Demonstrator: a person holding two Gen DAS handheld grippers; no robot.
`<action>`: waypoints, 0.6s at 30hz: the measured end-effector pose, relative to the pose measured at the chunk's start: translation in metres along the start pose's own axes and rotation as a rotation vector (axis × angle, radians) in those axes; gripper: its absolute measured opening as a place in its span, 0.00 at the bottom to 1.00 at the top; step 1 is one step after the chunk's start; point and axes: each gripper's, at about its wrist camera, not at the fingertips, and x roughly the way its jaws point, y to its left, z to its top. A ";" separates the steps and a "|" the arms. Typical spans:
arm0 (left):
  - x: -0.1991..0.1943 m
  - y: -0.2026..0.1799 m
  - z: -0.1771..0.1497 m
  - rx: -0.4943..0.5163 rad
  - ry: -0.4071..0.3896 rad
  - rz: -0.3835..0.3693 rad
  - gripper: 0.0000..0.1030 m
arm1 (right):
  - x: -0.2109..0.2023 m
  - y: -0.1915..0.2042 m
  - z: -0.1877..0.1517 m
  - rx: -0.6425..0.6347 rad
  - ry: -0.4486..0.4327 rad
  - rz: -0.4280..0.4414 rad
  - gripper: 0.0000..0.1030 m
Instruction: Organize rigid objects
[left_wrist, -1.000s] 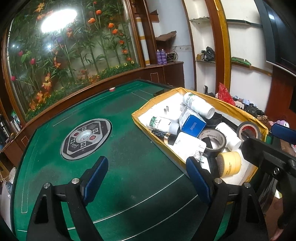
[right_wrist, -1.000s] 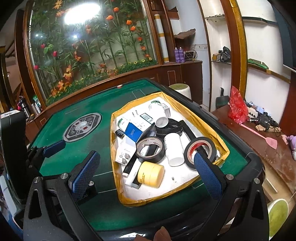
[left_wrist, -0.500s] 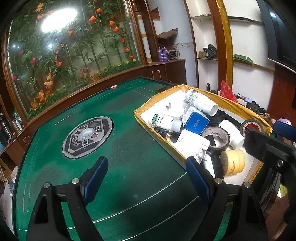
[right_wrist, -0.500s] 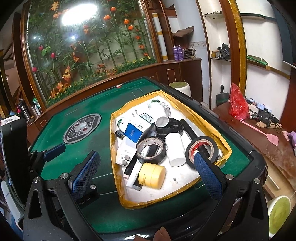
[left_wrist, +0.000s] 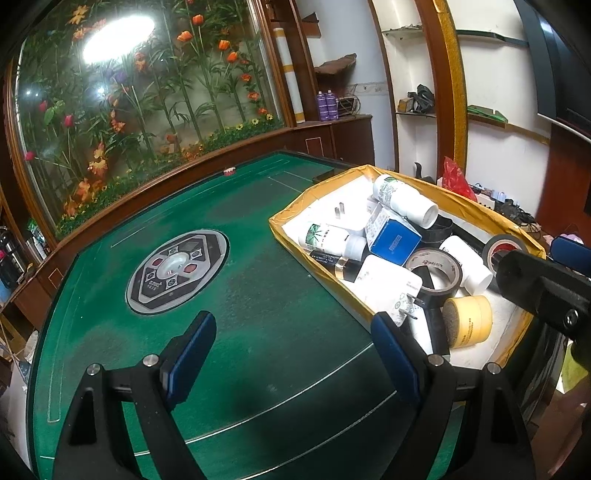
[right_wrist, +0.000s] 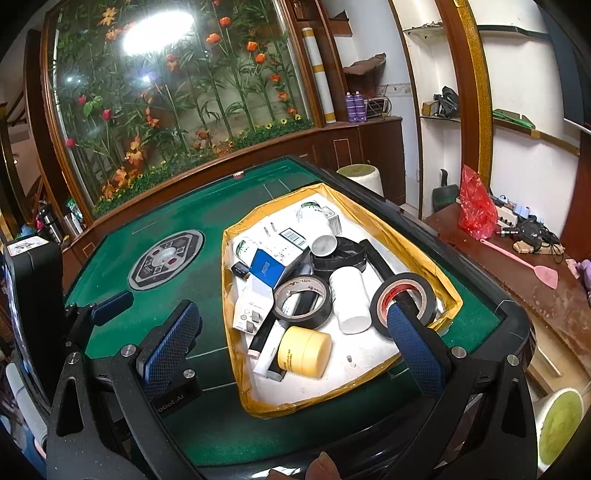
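A: What sits in the tray (right_wrist: 413, 254)?

B: It is a shallow white box with crumpled yellow-taped walls, on the right half of the green felt table (right_wrist: 207, 218). Inside it, a yellow jar (right_wrist: 303, 351) lies on its side at the near end. Just beyond the jar is a grey-and-black tape roll (right_wrist: 302, 302), and right of that roll a white bottle (right_wrist: 349, 297) lies flat. A black tape roll with a red core (right_wrist: 404, 302) leans by the tray's right wall. A blue-and-white carton (right_wrist: 275, 264) rests toward the tray's left wall, with a second white bottle (right_wrist: 317, 227) tilted behind it.

A: Anything hard to read?

B: A dark tube and a white tube under the grey roll are partly covered; their labels are too small. The black ring behind the flat bottle I cannot identify. The right pad covers part of the red-core roll.

A: And the grippers?

B: The left gripper (left_wrist: 291, 354) hangs over bare felt left of the tray, jaws spread wide, nothing between them. The right gripper (right_wrist: 291, 343) is above the tray's near end, jaws likewise apart and gripping nothing. Their pads are blue with a cross-hatched texture.
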 end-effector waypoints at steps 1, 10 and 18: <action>0.000 0.000 0.000 -0.001 0.001 0.003 0.84 | 0.000 0.000 0.000 0.001 0.000 0.001 1.00; -0.001 0.003 0.000 0.007 0.011 0.074 0.84 | 0.000 0.000 0.000 0.002 0.000 0.002 1.00; 0.001 0.007 -0.001 0.000 0.016 0.110 0.84 | -0.001 0.001 0.001 0.004 0.000 0.008 1.00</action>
